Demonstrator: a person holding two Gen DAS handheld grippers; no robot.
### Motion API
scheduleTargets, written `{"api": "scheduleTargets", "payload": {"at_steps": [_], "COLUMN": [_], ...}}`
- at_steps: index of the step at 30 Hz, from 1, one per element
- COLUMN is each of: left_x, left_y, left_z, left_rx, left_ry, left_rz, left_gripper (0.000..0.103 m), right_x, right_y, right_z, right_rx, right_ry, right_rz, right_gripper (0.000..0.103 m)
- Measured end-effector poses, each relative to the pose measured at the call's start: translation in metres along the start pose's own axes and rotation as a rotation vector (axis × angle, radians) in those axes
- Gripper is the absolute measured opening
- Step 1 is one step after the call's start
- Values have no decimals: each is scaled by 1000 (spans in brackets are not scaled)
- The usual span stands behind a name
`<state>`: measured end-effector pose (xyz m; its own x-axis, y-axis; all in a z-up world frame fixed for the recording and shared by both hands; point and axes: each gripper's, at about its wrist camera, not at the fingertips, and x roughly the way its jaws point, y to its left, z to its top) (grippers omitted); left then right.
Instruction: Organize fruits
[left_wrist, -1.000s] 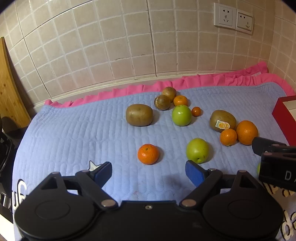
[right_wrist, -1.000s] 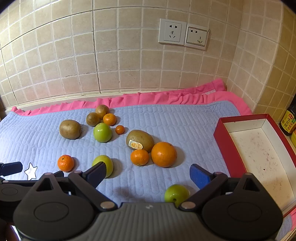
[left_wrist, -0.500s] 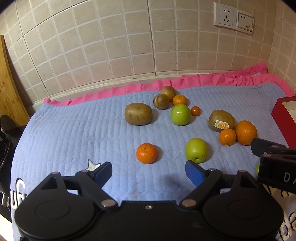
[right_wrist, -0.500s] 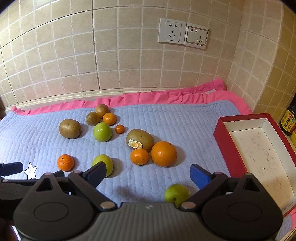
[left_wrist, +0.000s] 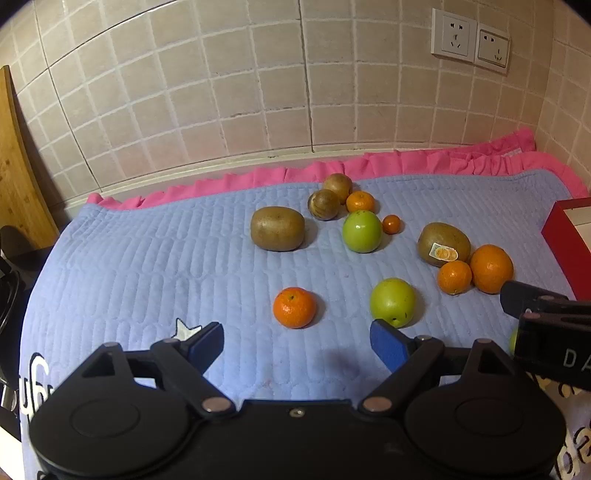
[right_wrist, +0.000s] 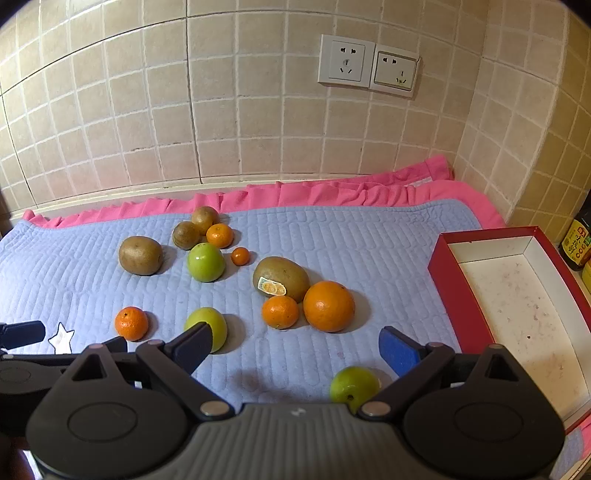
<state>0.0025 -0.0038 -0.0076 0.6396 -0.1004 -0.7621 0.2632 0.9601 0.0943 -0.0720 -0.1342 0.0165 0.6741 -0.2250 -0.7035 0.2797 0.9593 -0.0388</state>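
Both grippers hover low over a desk covered by a blue quilted mat (right_wrist: 369, 240) with a pink frill along the tiled wall, and each has its fingers spread wide, grasping nothing. Just ahead of the left gripper (left_wrist: 296, 343), between its two fingers, lies a mandarin (left_wrist: 294, 307), and a pale green apple (left_wrist: 393, 302) sits right at the tip of its right finger (left_wrist: 388, 345). Farther ahead are a kiwi (left_wrist: 277, 228), a darker green apple (left_wrist: 361, 231) with a tiny orange fruit (left_wrist: 391, 224) beside it, and two brown round fruits touching a small orange near the frill. Close by the right finger of the right gripper (right_wrist: 295, 349), a lime-green fruit (right_wrist: 352, 386) lies partly hidden behind the gripper body. Ahead of those fingers a big orange (right_wrist: 328, 305), a smaller orange (right_wrist: 279, 311) and a stickered kiwi (right_wrist: 281, 277) press together in a cluster (the sticker faces the camera). To the right of the right gripper stands a red box (right_wrist: 454, 291) with a white inside, and a dark bottle (right_wrist: 577, 242) stands beyond it.
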Motion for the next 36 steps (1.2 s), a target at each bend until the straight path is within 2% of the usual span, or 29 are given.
{"api": "scheduleTargets", "payload": {"at_steps": [9, 12, 16, 19, 22, 24, 26, 27, 28, 33, 36], "left_x": [5, 5, 0, 1, 4, 9, 17, 21, 26, 53, 66], "left_y": [3, 9, 33, 49, 57, 56, 52, 50, 49, 50, 52], "left_z": [1, -1, -12, -19, -25, -30, -32, -32, -32, -24, -15], "left_rx": [-1, 13, 77, 101, 101, 98, 94, 90, 86, 20, 3], "left_ry": [8, -12, -82, -84, -85, -83, -64, -51, -38, 1, 12], "left_rz": [5, -17, -96, -184, -281, -307, -311, -308, -304, -263, -233], "left_gripper": [102, 102, 102, 102, 102, 102, 96, 86, 84, 84, 83], "right_x": [4, 5, -6, -12, -8, -4, 0, 4, 7, 29, 44], "right_y": [4, 2, -9, -19, -28, -34, -40, -44, -45, -58, -66], "right_z": [2, 1, -14, -31, -45, -52, -58, -60, -61, -61, -59], "right_rx": [-11, -15, -50, -77, -87, -80, -65, -59, -56, 9, 59], "right_ry": [4, -9, -71, -104, -84, -60, -37, -25, -18, 13, 42], "right_rz": [0, 8, 25, 11, -14, -18, -22, -27, -34, -34, -13], "right_gripper": [98, 98, 98, 98, 97, 97, 95, 94, 94, 90, 79]}}
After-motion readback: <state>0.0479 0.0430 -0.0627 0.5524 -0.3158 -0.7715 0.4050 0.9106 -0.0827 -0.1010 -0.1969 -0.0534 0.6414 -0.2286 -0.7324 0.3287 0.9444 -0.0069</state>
